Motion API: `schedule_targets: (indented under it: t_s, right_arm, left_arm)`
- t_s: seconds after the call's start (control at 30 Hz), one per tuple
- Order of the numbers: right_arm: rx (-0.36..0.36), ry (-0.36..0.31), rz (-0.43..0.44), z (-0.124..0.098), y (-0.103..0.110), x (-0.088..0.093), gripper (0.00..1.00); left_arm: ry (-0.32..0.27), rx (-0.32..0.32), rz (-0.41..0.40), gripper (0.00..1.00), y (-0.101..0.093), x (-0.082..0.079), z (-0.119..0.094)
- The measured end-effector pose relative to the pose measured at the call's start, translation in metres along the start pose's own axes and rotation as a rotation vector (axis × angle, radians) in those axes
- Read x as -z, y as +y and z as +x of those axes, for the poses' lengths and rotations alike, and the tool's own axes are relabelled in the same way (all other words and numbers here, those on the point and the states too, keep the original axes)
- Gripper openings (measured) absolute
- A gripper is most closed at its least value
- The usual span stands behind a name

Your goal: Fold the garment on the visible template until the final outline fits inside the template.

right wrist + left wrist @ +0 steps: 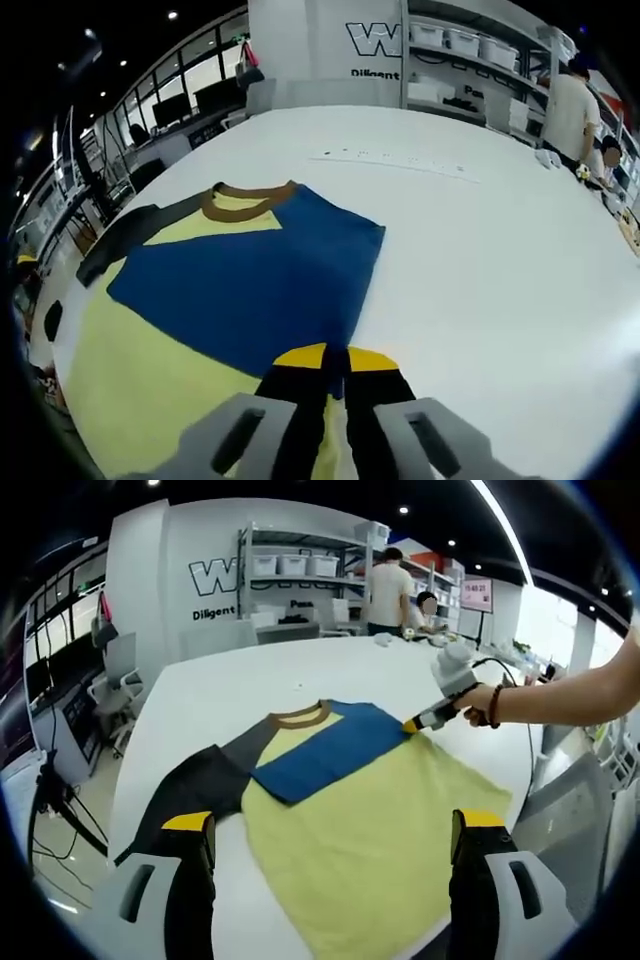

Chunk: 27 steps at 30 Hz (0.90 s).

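So we've got the garment [370, 830] lying flat on the big white surface [230, 690]. It's a soft, matte tee: pale yellow body, brown ribbed collar [300, 716], a dark grey sleeve [200, 780] spread out to the side, and a blue sleeve [330, 750] folded in over the chest as a neat slanted panel.

In the left gripper view we see the whole layout. Our left gripper [330, 850] hangs over the lower part of the shirt with its yellow-tipped fingers [190, 825] wide apart and nothing between them. Our right gripper [425, 720] comes in from the right, held in a hand [480, 702] with a wrist band, its tip down at the edge of the blue sleeve. Further back there are shelves [300, 570] with white bins [295, 565] (can't tell what's in them), office chairs [115, 675], and two people [390, 590] by the shelves.

The right gripper view is much closer in. Here the right gripper's yellow pads [305, 356] are pressed together on the blue fabric's edge, so it's pinching the sleeve. This view also shows a faint dotted line [400, 160] marked on the surface beyond the collar, well apart from the shirt, which the other view barely gives us. The grey sleeve trails toward the surface's edge on the left.
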State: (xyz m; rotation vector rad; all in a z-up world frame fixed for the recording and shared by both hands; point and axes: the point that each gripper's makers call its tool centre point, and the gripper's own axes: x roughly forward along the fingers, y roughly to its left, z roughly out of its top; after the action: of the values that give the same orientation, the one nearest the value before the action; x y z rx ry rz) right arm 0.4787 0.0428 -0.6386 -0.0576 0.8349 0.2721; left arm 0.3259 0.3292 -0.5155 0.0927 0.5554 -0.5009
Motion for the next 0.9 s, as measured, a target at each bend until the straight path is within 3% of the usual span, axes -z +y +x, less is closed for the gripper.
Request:
schedule_targets:
  t_s: [0.33, 0.9]
  right_arm:
    - [0.001, 0.019, -0.032, -0.004, -0.011, 0.003, 0.0]
    - [0.101, 0.059, -0.089, -0.016, -0.072, 0.013, 0.0]
  left_arm:
    - [0.003, 0.003, 0.002, 0.99, 0.0, 0.0, 0.0]
    - [0.004, -0.011, -0.005, 0.99, 0.004, 0.002, -0.001]
